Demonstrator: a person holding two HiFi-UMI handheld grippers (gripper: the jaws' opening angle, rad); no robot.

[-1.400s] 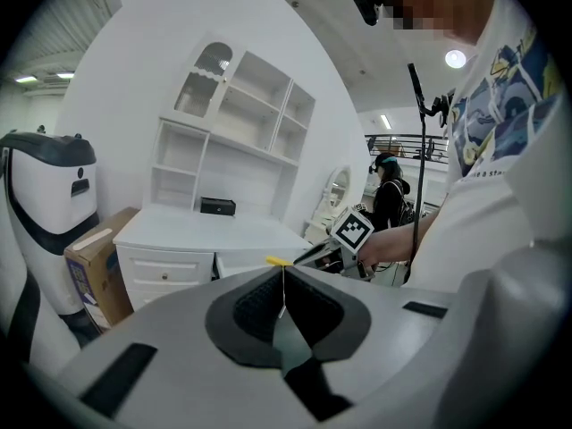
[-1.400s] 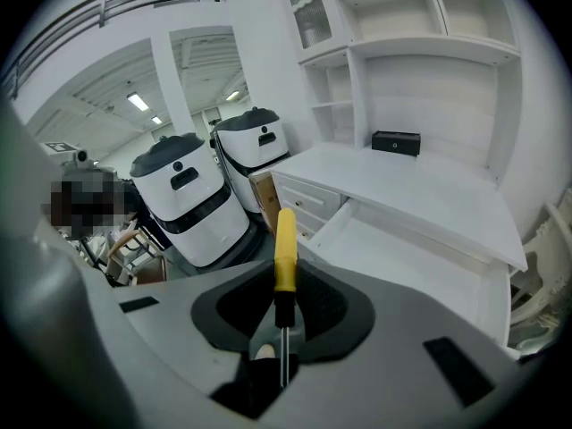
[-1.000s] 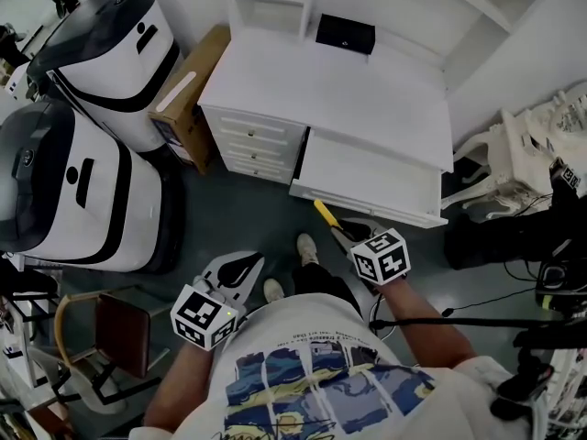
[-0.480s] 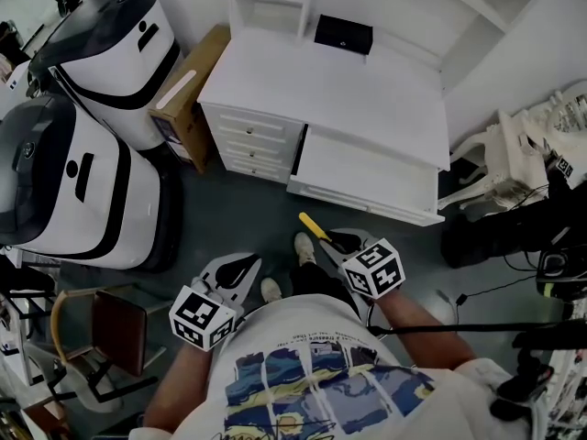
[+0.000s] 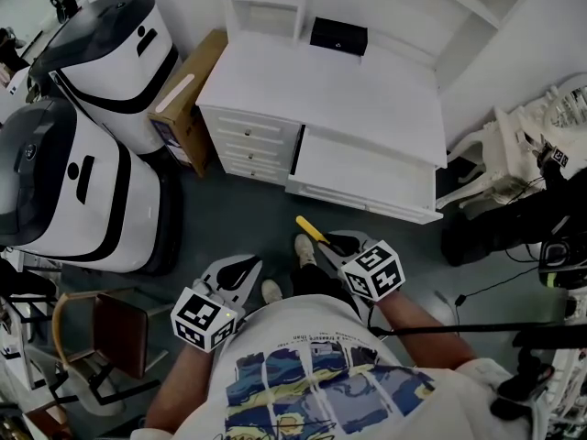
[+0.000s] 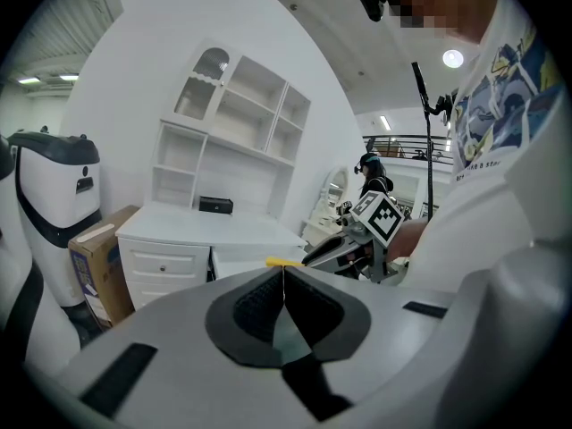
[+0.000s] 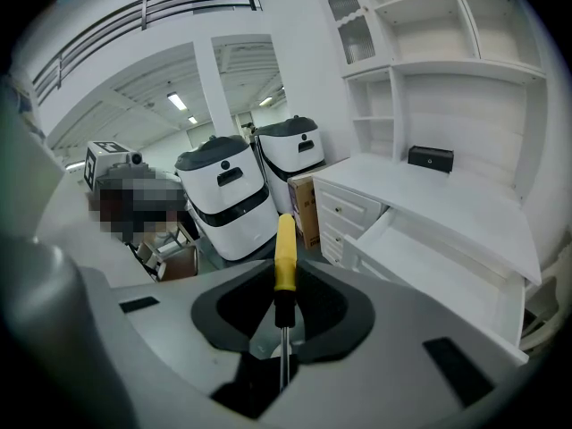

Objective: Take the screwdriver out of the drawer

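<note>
A screwdriver (image 7: 285,262) with a yellow handle and black collar sits clamped between the jaws of my right gripper (image 7: 284,304), its handle pointing away from me. In the head view the yellow handle (image 5: 311,230) sticks out ahead of the right gripper (image 5: 341,246), held over the floor in front of the open drawer (image 5: 362,174) of the white desk (image 5: 321,90). My left gripper (image 5: 240,269) hangs lower left, jaws shut with nothing between them. From the left gripper view its pads (image 6: 282,304) meet, and the right gripper (image 6: 344,250) with the yellow handle (image 6: 284,262) shows beyond.
Two large white and black machines (image 5: 78,145) stand at the left, a cardboard box (image 5: 191,94) leaning beside the drawer stack (image 5: 252,145). A small black box (image 5: 338,36) lies on the desk. A chair (image 5: 119,333) is at lower left; cables and white clutter (image 5: 532,154) at the right.
My right gripper has drawn back from the open drawer toward me and leftward, carrying the screwdriver with it. The left gripper has stayed put.
</note>
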